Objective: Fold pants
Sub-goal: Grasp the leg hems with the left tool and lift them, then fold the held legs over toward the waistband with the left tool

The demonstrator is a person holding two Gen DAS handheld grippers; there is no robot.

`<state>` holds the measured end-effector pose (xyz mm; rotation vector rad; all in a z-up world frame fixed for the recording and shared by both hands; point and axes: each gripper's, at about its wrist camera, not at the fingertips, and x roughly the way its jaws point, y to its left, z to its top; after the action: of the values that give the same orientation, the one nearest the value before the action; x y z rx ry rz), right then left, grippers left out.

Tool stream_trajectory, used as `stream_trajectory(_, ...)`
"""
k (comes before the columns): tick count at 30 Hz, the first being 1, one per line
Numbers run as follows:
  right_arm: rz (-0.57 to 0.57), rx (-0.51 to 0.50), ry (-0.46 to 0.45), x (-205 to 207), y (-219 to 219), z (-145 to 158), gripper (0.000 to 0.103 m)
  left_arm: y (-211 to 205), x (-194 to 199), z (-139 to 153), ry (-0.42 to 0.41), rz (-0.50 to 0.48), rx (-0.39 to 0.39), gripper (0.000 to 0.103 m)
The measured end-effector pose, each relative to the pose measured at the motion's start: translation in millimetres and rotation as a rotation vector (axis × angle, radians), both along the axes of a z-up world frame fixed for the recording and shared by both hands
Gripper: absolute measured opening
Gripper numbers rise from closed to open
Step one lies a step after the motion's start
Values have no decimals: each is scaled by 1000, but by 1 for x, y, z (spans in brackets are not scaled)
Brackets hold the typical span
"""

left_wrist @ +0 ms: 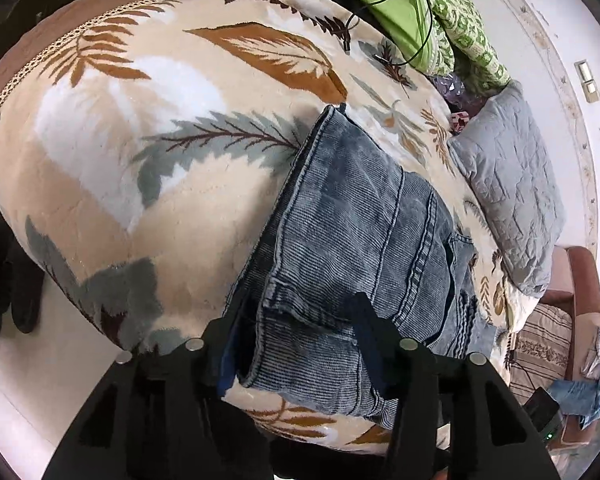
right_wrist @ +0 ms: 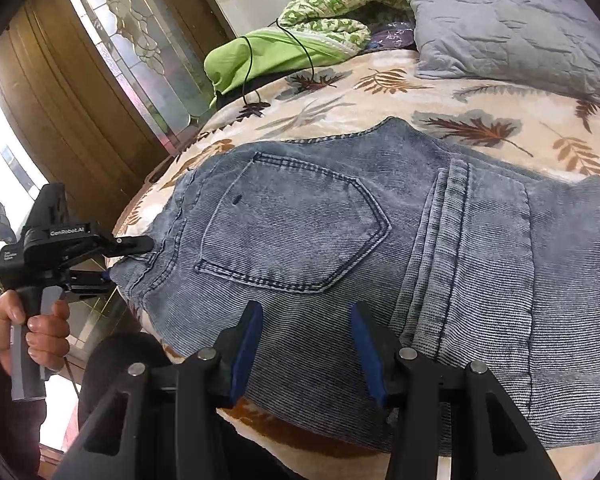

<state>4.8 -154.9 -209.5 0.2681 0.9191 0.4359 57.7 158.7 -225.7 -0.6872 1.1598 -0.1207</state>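
The pants [right_wrist: 380, 248] lie folded on the bed [left_wrist: 140, 160], seat up. The left tool [right_wrist: 134, 258] straddles the waistband corner, grip uncertain. The right tool [right_wrist: 304, 352] hovers partly open over the near edge, holding nothing.

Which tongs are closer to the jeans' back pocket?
Right. The right tongs sit just below the pocket; the left tongs are off at the waistband edge.

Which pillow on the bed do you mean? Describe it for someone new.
Start at the leaf-patterned blanket covering the bed. Beyond the folded jeans, at the far edge, lies the pillow. It is plain grey and quilted, unlike the green bedding beside it.
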Motion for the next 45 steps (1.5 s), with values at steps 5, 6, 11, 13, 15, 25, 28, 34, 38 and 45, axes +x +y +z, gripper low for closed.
stream_trajectory(5,-1,6,0,0,-1,0,50,-7,3,-2,0,-6,21,51)
stream_trajectory(6,0,5,0,0,-1,0,50,-9,2,-1,-8,-10,14,36)
stream_trajectory(11,-1,17,-5,-1,-2,2,50,-16,1,9,-61,-42,9,18)
stream_trajectory(13,-5,28,-8,-1,-4,3,50,-19,1,15,-82,-50,8,18)
stream_trajectory(15,-14,53,-11,0,-8,6,50,-21,0,23,-107,-63,14,17)
stream_trajectory(25,-118,186,84,55,-6,-2,50,-41,-14,77,-238,-127,71,17)
stream_trajectory(28,-132,118,116,63,-2,-19,33,-51,-19,86,-258,-150,96,17)
stream_trajectory(34,-107,172,155,61,-12,-21,33,-86,-25,117,-328,-221,150,17)
stream_trajectory(38,-113,250,176,56,-18,-21,33,-126,-33,143,-387,-306,181,17)
stream_trajectory(45,-34,613,152,41,-46,-4,33,-223,-39,169,-440,-497,215,17)
